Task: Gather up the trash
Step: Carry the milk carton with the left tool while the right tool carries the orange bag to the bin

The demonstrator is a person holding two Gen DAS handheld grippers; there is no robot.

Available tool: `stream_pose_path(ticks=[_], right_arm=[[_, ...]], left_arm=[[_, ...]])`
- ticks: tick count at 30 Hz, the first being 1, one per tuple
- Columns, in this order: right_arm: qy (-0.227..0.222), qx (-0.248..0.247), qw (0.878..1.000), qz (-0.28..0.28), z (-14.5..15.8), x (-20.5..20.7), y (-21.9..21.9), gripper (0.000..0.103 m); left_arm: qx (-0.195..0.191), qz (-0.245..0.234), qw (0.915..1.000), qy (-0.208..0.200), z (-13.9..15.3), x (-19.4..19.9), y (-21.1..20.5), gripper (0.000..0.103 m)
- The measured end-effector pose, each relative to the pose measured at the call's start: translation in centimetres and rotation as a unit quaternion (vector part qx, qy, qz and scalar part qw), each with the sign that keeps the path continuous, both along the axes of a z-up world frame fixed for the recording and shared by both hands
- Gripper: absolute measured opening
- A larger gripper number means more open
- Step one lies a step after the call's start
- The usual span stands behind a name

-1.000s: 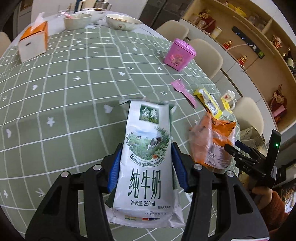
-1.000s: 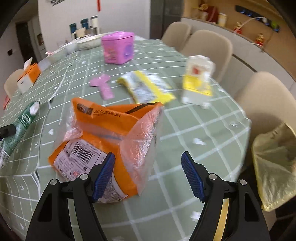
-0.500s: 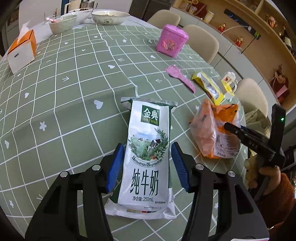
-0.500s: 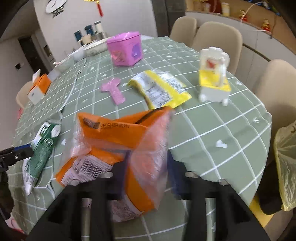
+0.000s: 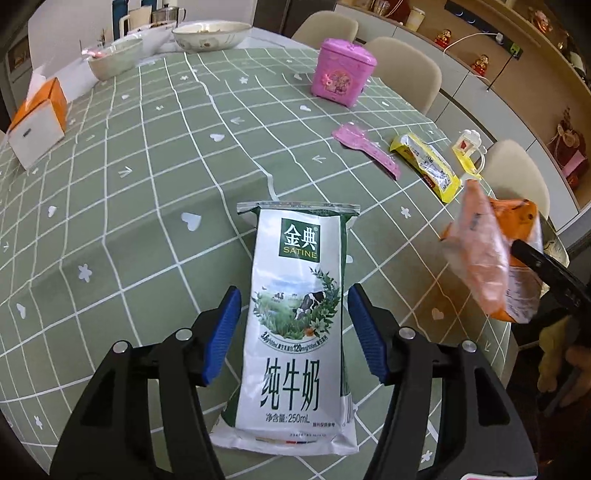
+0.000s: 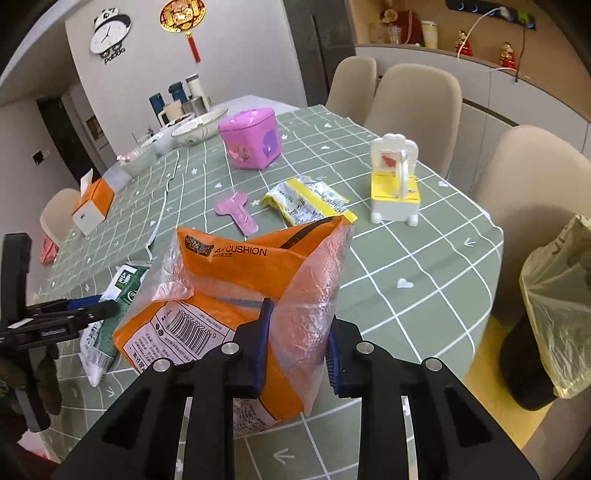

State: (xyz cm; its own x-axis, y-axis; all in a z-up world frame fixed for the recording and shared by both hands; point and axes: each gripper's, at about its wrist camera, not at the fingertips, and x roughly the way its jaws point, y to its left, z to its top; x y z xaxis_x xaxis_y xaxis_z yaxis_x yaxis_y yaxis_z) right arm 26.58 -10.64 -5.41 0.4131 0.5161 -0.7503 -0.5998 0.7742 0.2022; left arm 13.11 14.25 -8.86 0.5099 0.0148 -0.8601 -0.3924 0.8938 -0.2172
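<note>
A white and green milk pouch (image 5: 299,295) lies flat on the green checked tablecloth (image 5: 129,184). My left gripper (image 5: 294,291) straddles it, jaws opening, and both blue pads stand a little off its sides. My right gripper (image 6: 297,325) is closing on a fold of the orange and clear plastic bag (image 6: 229,280), its pads pressing the film, and holds the bag tilted above the table. In the left wrist view this orange bag (image 5: 491,254) hangs at the right with the right gripper's black finger (image 5: 546,266) beside it. The right wrist view has the pouch (image 6: 122,288) at the left.
A yellow wrapper (image 6: 310,201) and a pink wrapper (image 6: 238,212) lie farther up the table, with a pink tin (image 6: 251,138) and a yellow-white toy (image 6: 395,184). A tissue box (image 5: 37,122) and bowls (image 5: 212,33) stand far back. A bin with a yellow bag (image 6: 557,302) stands beyond the table's right edge.
My right gripper has gone from wide open to shut on the orange bag and has raised it. The left jaws have spread slightly away from the milk pouch.
</note>
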Motion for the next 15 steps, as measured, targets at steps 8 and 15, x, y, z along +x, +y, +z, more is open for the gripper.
stream_pose_path(ticks=[8, 15], right_arm=[[-0.021, -0.005, 1.0, -0.01, 1.7, -1.0, -1.8, 0.025], [-0.08, -0.013, 0.996, -0.029, 6.0, -1.2, -5.1, 0.025]], left_arm=[[-0.011, -0.014, 0.9998, -0.001, 0.8, 0.9, -1.0, 0.046], [-0.008, -0.039, 0.9951, -0.091, 7.5, 3.2, -3.6, 0.046]])
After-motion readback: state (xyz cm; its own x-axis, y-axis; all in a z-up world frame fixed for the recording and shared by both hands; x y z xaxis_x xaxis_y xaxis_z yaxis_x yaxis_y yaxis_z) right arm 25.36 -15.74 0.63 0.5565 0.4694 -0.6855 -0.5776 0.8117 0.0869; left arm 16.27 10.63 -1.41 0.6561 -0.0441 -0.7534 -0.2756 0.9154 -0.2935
